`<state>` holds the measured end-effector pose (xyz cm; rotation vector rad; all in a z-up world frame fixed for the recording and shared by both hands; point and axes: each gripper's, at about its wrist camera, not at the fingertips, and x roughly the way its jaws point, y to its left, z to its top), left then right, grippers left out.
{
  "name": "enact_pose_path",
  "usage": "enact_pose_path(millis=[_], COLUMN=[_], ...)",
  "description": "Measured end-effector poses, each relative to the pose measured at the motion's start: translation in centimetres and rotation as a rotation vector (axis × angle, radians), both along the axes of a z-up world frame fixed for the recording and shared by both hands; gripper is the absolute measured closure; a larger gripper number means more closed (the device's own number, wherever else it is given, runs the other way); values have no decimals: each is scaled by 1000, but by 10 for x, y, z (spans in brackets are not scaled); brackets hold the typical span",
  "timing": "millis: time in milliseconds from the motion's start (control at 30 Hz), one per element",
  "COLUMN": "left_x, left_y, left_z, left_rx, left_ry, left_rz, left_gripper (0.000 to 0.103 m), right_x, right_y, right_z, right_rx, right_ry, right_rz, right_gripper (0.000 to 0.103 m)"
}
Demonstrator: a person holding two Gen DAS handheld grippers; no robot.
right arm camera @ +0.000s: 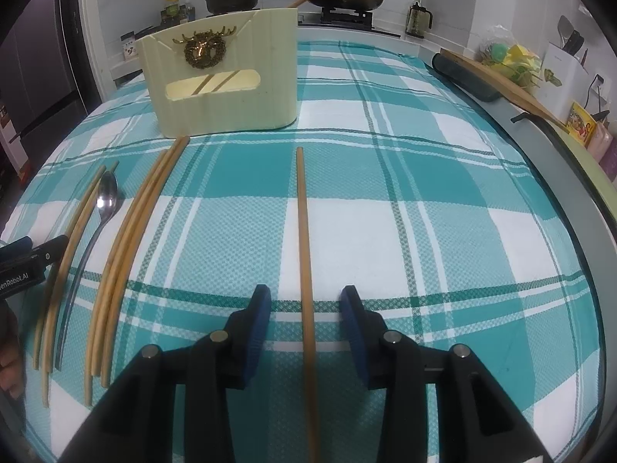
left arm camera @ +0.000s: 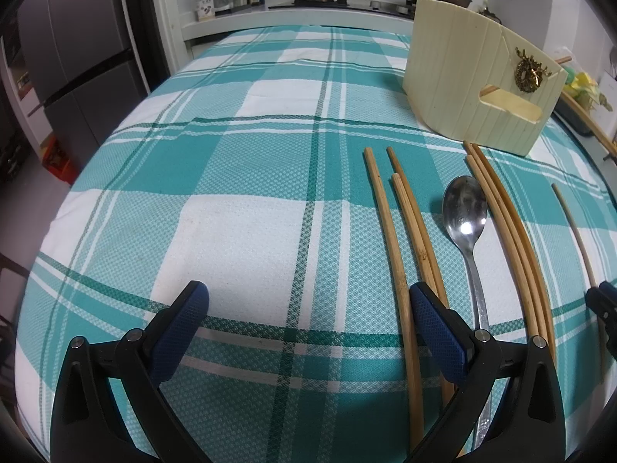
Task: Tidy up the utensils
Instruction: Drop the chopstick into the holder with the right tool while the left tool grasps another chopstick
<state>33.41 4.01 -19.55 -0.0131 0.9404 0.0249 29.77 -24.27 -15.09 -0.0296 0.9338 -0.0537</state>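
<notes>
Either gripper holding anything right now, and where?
Nothing held. Right gripper open, straddling lone chopstick near its end, pads clear. Left gripper open, empty.

Only one bit of lettering can be made out: white print reading "enRobot.AI", its start cut off by the picture's edge, on the black body of the left gripper (right arm camera: 23,266), far off to the left of the right gripper (right arm camera: 304,328). The jar labels on the counter beyond are too small to read.
</notes>
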Motion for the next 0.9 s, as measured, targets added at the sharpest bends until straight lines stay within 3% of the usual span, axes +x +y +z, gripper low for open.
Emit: enact_pose_path(millis=[333, 633, 900], left_x=[0, 10, 50], left_y=[1, -2, -13], left_z=[0, 2, 7], left_rx=[-6, -14, 2], left_ry=[2, 69, 128], left_rz=[-3, -118, -149], left_gripper=[0, 2, 23], right_x=[-1, 5, 57], right_y=[0, -14, -7], right_z=[0, 3, 4], right_rx=[-4, 42, 31], right_ry=[-5, 80, 173], right_rz=[5, 103, 206], right_gripper=[64, 64, 63])
